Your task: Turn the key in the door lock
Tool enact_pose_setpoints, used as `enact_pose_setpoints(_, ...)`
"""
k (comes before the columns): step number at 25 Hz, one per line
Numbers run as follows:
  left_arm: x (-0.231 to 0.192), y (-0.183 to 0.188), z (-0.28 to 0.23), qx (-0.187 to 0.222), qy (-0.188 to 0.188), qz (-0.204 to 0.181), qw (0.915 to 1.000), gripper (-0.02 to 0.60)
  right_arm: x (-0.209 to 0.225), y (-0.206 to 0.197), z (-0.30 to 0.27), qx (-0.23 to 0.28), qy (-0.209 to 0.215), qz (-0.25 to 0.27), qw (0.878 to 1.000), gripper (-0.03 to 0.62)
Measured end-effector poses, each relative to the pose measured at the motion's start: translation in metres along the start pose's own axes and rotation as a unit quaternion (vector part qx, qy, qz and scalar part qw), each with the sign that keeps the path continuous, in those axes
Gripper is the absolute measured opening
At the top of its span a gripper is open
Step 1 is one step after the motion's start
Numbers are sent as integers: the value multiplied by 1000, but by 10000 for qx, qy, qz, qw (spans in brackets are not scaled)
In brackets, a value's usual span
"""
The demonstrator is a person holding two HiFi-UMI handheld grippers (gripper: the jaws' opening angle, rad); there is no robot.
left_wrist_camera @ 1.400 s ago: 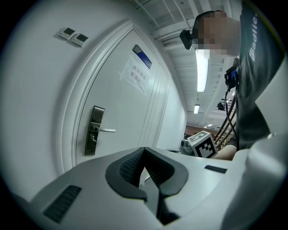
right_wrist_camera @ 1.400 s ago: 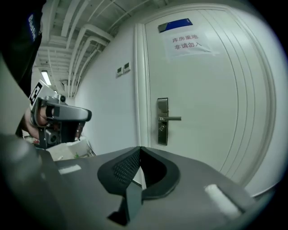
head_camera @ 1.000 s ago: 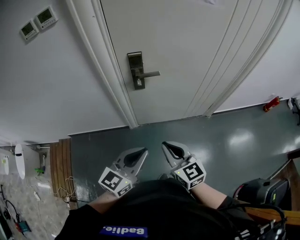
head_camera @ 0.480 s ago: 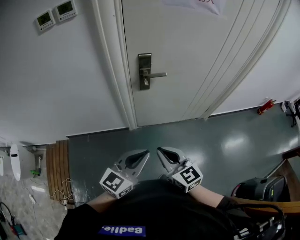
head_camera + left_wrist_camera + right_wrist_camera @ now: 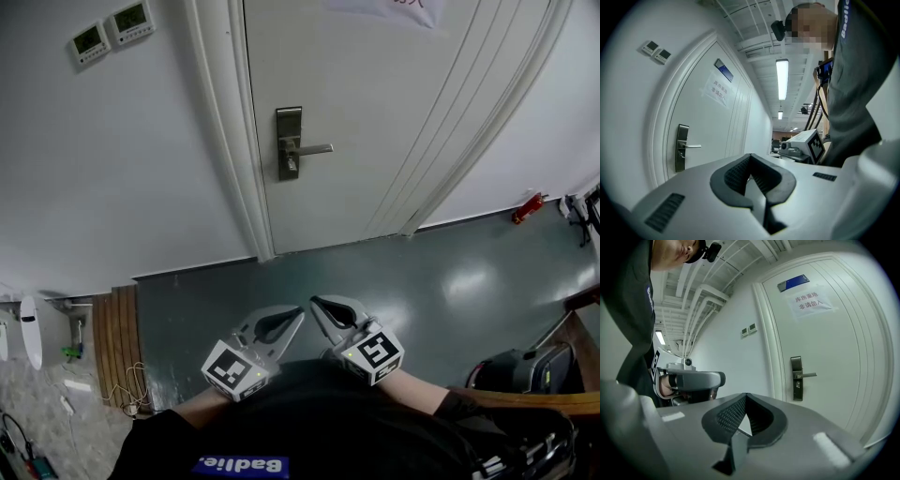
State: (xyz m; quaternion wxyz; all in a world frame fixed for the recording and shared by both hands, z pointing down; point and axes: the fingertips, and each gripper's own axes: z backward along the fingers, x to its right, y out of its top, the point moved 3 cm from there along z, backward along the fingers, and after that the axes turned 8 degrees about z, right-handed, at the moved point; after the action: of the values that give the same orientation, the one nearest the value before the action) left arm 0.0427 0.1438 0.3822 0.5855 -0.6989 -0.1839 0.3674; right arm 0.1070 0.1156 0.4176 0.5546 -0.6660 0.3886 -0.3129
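Note:
A white door carries a dark metal lock plate [image 5: 290, 142] with a lever handle [image 5: 315, 149]; a small key [image 5: 292, 165] sits in the plate below the lever. The lock plate [image 5: 682, 147] shows far off in the left gripper view, and the lock plate [image 5: 797, 378] with its key [image 5: 797, 384] in the right gripper view. Both grippers are held low, close to the person's body and well short of the door. My left gripper [image 5: 300, 312] [image 5: 750, 157] is shut on nothing. My right gripper [image 5: 314, 302] [image 5: 746, 395] is shut and holds nothing either.
Two wall thermostats [image 5: 112, 33] hang left of the door frame. A paper notice [image 5: 813, 301] is stuck on the door. A red object [image 5: 523, 208] lies on the green floor at the wall. A black bag [image 5: 511, 370] and wooden furniture [image 5: 562, 403] stand at right, slats [image 5: 117, 337] at left.
The head view has shifted, so the lock sits higher and further right. Both grippers have drifted inward, their tips closer together. Both stay shut.

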Motion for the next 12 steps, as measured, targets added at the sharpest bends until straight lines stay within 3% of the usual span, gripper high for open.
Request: enact_pose_setpoints(12, 0, 6, 9, 55, 87, -87, 9999, -6, -4, 1, -1, -5, 99, -32, 9999, 0)
